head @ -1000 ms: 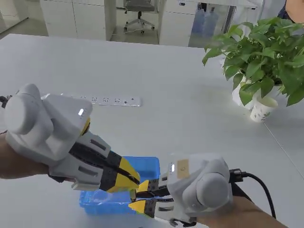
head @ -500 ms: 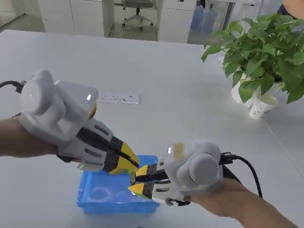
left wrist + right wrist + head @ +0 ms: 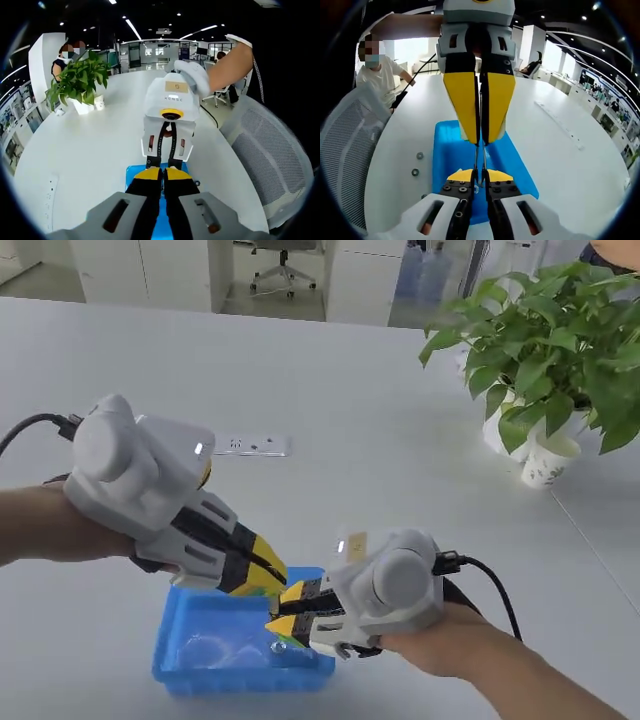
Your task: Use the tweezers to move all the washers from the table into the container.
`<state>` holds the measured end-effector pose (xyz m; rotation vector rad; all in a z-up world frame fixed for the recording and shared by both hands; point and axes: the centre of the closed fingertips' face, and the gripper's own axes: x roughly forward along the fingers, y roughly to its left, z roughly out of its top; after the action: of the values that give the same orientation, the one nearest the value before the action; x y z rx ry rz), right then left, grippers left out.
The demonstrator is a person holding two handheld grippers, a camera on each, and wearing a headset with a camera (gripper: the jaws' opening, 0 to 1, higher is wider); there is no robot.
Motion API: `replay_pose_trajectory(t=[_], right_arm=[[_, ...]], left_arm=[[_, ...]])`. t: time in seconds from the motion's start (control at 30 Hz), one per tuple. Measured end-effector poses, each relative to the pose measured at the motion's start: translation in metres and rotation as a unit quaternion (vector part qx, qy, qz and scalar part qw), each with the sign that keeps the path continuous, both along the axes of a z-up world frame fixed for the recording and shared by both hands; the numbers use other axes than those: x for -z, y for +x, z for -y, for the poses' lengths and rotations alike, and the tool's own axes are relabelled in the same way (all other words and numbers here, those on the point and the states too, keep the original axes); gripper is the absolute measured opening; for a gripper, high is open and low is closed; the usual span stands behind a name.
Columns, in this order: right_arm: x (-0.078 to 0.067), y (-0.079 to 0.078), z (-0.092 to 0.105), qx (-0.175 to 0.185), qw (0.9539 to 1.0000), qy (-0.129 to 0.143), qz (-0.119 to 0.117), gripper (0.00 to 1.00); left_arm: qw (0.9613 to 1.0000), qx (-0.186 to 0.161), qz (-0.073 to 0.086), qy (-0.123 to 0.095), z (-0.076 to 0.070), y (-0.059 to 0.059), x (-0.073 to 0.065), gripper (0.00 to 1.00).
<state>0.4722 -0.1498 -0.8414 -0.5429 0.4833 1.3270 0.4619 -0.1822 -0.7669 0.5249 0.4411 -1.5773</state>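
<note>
My left gripper (image 3: 268,578) and right gripper (image 3: 283,612) meet tip to tip over the right part of a blue container (image 3: 190,635). In the right gripper view, thin metal tweezers (image 3: 479,157) run from the left gripper (image 3: 480,140), which reaches in from above, down to the right gripper (image 3: 480,176). Both pairs of jaws are shut on the tweezers. Two washers (image 3: 420,155) (image 3: 415,172) lie on the white table left of the container (image 3: 447,150). The left gripper view has the left gripper (image 3: 163,172) facing the right gripper (image 3: 162,161) above the container (image 3: 131,172).
A white power strip (image 3: 250,445) lies on the table beyond the grippers. A potted plant (image 3: 540,350) and a paper cup (image 3: 545,465) stand at the far right. A mesh chair (image 3: 270,160) sits by the table's edge.
The head camera has shifted. The left gripper has lifted and drawn back a little. Both grippers have stayed tip to tip over the container.
</note>
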Motion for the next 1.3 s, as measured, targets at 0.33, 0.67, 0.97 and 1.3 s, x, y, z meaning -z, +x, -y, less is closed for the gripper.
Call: replay_pose_trajectory(t=[0.33,0.67,0.97,1.3], right_arm=[[0.014,0.012,0.001,0.018,0.9997,-0.007,-0.011,0.10],[0.020,0.014,0.001,0.026,0.9994,-0.014,-0.017,0.10],[0.017,0.013,0.001,0.026,0.9995,-0.011,-0.015,0.11],[0.008,0.009,0.002,0.021,0.9997,-0.007,-0.009,0.11]], left_arm=[[0.9999,-0.004,-0.008,0.008,0.000,0.012,0.013,0.04],[0.9998,-0.010,-0.010,0.012,0.000,0.017,0.019,0.04],[0.9999,-0.008,-0.008,0.012,0.000,0.017,0.016,0.04],[0.9999,-0.004,-0.007,0.012,0.000,0.012,0.008,0.04]])
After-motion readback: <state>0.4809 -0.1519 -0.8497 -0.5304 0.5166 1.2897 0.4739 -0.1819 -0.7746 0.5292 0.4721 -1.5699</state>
